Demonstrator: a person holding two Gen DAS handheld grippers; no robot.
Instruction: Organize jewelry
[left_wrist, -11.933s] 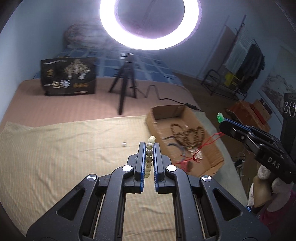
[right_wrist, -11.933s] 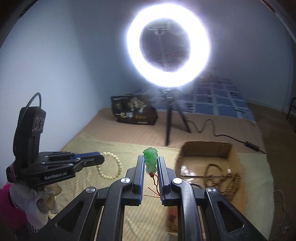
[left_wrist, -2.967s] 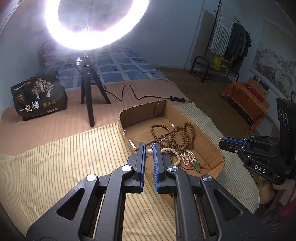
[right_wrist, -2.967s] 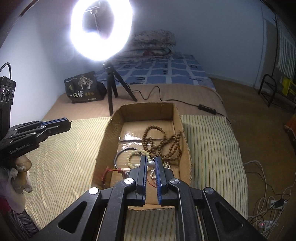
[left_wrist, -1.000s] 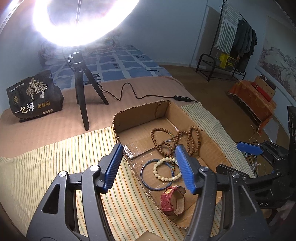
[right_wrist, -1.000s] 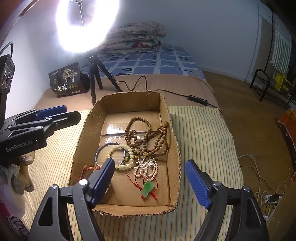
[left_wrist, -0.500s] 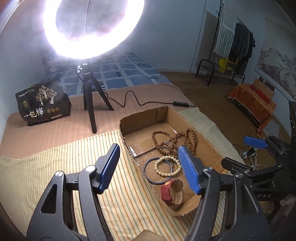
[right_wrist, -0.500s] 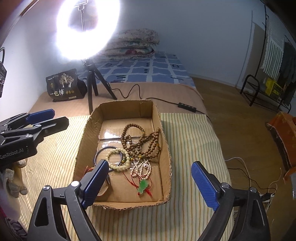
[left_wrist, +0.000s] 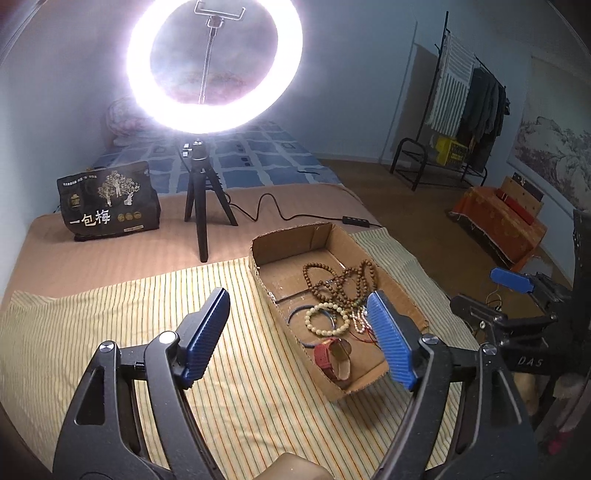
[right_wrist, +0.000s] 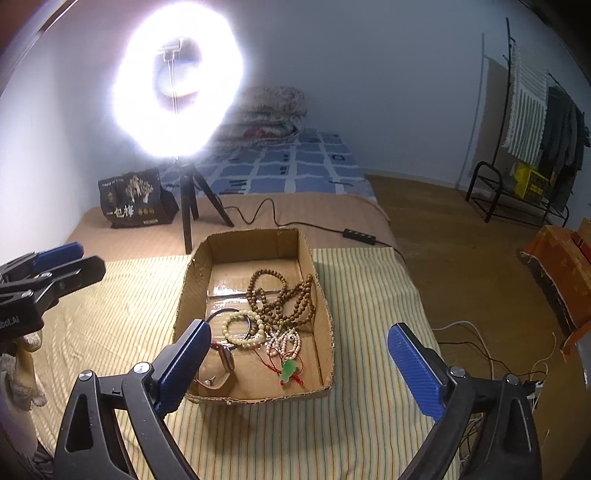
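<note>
Cardboard box (right_wrist: 255, 243) holds your brown beads (right_wrist: 284, 295), cream bracelet (right_wrist: 242, 330) and green pendant (right_wrist: 289, 370); your left gripper (left_wrist: 297, 334) and right gripper (right_wrist: 299, 369) gape wide, gripping nothing.

Your left gripper (left_wrist: 299, 332) held level with jaws spread wide and nothing between the blue pads, your right gripper (right_wrist: 303, 354) beside it, jaws likewise wide apart and empty, both raised and angled slightly downward, well apart from each other
</note>
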